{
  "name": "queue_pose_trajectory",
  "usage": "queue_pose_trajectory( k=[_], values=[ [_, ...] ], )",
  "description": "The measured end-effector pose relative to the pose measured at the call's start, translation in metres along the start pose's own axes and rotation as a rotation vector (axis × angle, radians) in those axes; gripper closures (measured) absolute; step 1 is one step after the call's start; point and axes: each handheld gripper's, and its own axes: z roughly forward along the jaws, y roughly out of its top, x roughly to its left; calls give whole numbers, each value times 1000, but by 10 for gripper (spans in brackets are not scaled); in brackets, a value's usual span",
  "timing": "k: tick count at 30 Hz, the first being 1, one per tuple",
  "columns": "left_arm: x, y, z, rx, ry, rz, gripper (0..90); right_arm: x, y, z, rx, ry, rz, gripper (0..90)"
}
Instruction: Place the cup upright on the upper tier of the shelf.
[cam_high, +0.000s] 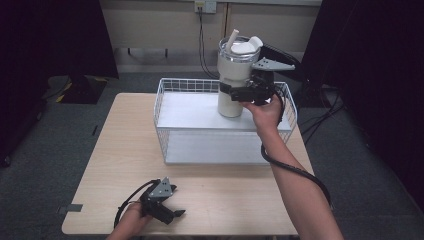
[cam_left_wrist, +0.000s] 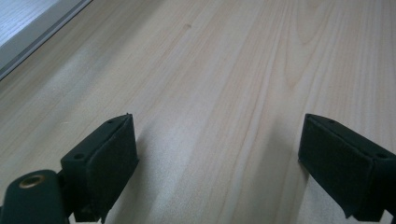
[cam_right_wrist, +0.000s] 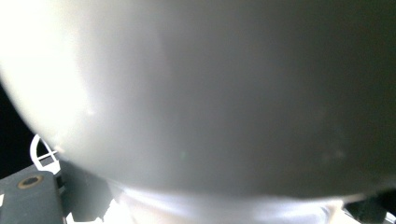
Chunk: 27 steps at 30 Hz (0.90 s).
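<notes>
High view, lower left of the frame: my left gripper (cam_high: 172, 214) rests on the wooden table (cam_high: 120, 150) near its front edge, well apart from everything else. In the left gripper view its jaws stand wide apart with nothing but bare wood grain between them, so that hand is idle and released.

Moving to the centre, a white wire basket (cam_high: 161, 107) sits on the far half of the table, with a flat pale floor inside.

At the upper right of the frame, my right gripper (cam_high: 235, 94) is clamped around the waist of a white tumbler (cam_high: 231, 105), just where the wide upper body narrows to the slimmer base. The tumbler stands upright over the right part of the basket; I cannot tell whether its base touches the floor or hangs just above it. It has a clear lid (cam_high: 241, 49) and a straw (cam_high: 231, 39) sticking up. In the right gripper view the tumbler's curved wall (cam_right_wrist: 210, 93) presses right up against the camera.

I judge it stiff, smooth and rather slippery, top-heavy if filled. The step in the waist is the sensible hold: the wider body above cannot slide down through my jaws.
</notes>
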Motion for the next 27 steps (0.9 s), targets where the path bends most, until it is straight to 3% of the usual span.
queue_pose_trajectory(
  k=[27],
  values=[
    [-1,0,0,-1,4,-3,109,-5,-7,10,-10,-18,-4,97]
  ],
)
